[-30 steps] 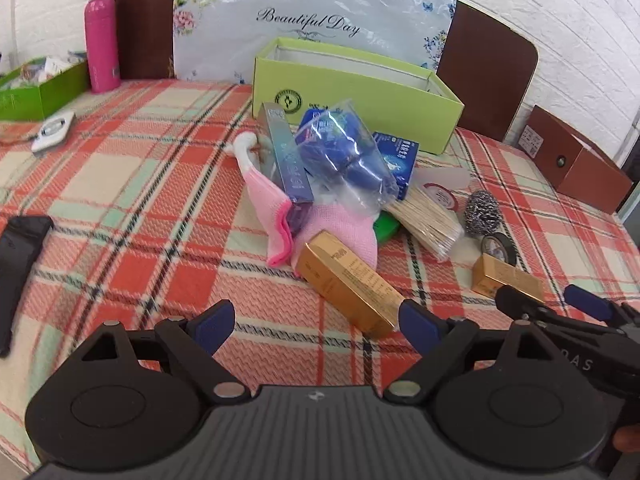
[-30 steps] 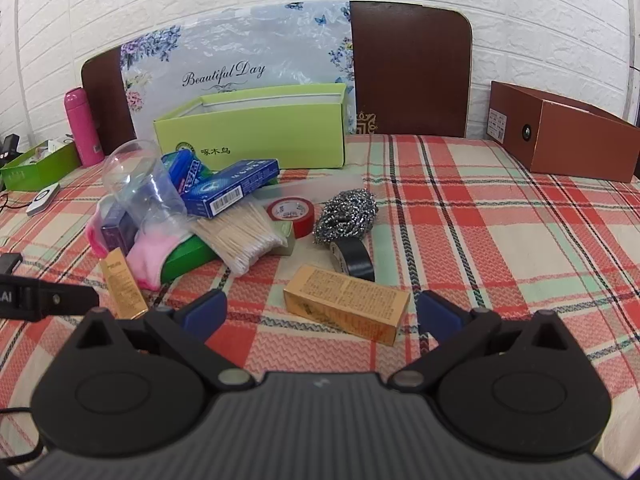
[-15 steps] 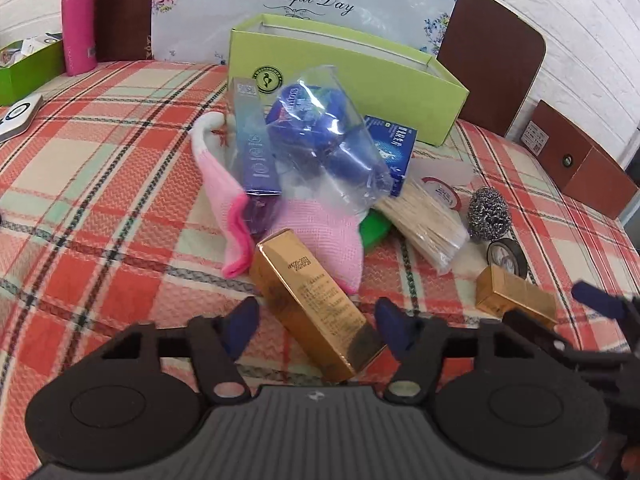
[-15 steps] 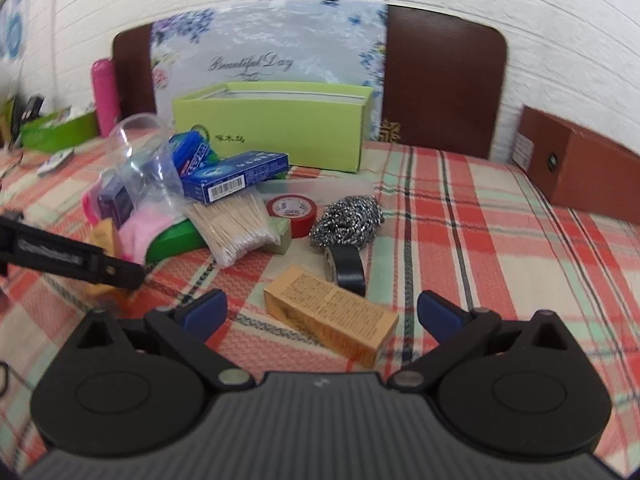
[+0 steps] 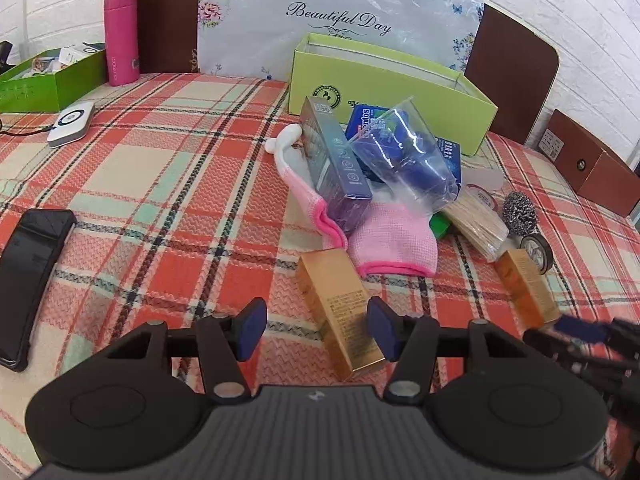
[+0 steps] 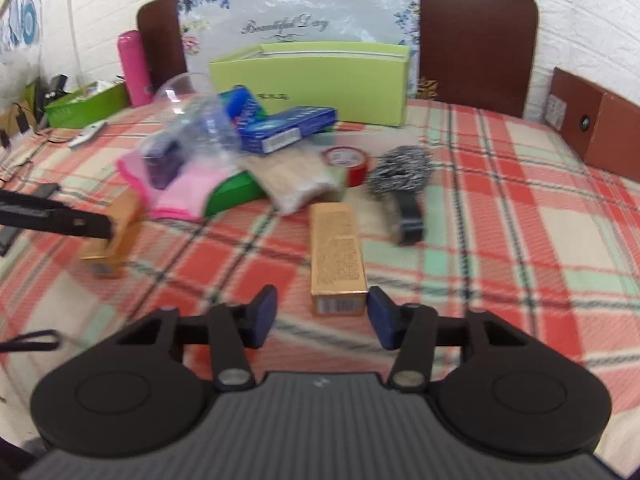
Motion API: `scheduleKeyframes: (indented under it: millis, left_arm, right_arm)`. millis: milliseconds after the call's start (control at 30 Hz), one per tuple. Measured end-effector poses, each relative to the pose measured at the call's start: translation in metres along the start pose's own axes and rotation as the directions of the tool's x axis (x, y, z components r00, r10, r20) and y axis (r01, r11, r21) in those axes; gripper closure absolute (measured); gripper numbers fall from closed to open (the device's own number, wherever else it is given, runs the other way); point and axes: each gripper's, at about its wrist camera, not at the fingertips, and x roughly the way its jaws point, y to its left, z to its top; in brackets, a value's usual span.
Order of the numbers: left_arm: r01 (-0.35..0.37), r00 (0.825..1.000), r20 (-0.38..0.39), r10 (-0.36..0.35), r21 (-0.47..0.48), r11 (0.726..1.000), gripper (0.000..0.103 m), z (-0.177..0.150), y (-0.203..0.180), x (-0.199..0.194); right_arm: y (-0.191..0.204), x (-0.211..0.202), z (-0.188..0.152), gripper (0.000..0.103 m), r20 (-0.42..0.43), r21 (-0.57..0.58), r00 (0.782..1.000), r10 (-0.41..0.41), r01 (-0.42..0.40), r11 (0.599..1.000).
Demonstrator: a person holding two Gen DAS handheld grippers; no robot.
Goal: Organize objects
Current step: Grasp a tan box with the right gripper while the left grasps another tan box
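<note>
Two gold boxes lie on the plaid table in front of a pile of small items. One gold box (image 5: 340, 312) lies between the fingers of my left gripper (image 5: 316, 332). Its right pad touches the box, the left pad stands apart, and the jaws are opening slightly. The other gold box (image 6: 338, 260) points lengthwise into my right gripper (image 6: 322, 314). Those jaws are closing, with a gap still at the left pad. The right gripper (image 5: 580, 332) also shows at the edge of the left wrist view, by that second gold box (image 5: 528, 284).
The pile holds a pink cloth (image 5: 392, 240), a purple box (image 5: 336, 164), a plastic bag (image 5: 404, 148), a steel scourer (image 6: 400, 170) and a black tape roll (image 6: 410, 216). An open light-green box (image 5: 392, 84) stands behind. A black phone (image 5: 28, 276) lies left, a brown box (image 6: 592, 128) right.
Both grippers' jaws have narrowed from wide open. The left gripper moved up to its gold box; the right gripper turned, and its gold box now lies lengthwise between the fingers.
</note>
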Motion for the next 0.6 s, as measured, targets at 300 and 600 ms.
scheduleKeyframes:
  millis: [300, 600]
  left_arm:
    - [0.008, 0.999, -0.037, -0.003, 0.128, 0.992, 0.05, -0.001, -0.025, 0.025]
    - [0.046, 0.998, -0.054, -0.039, 0.138, 0.989, 0.069, 0.003, 0.0, 0.018]
  right_arm:
    - [0.025, 0.0, 0.019, 0.047, 0.034, 0.071, 0.999, -0.004, 0.002, 0.997]
    - [0.013, 0.031, 0.025, 0.064, 0.018, 0.184, 0.997, -0.071, 0.066, 0.981]
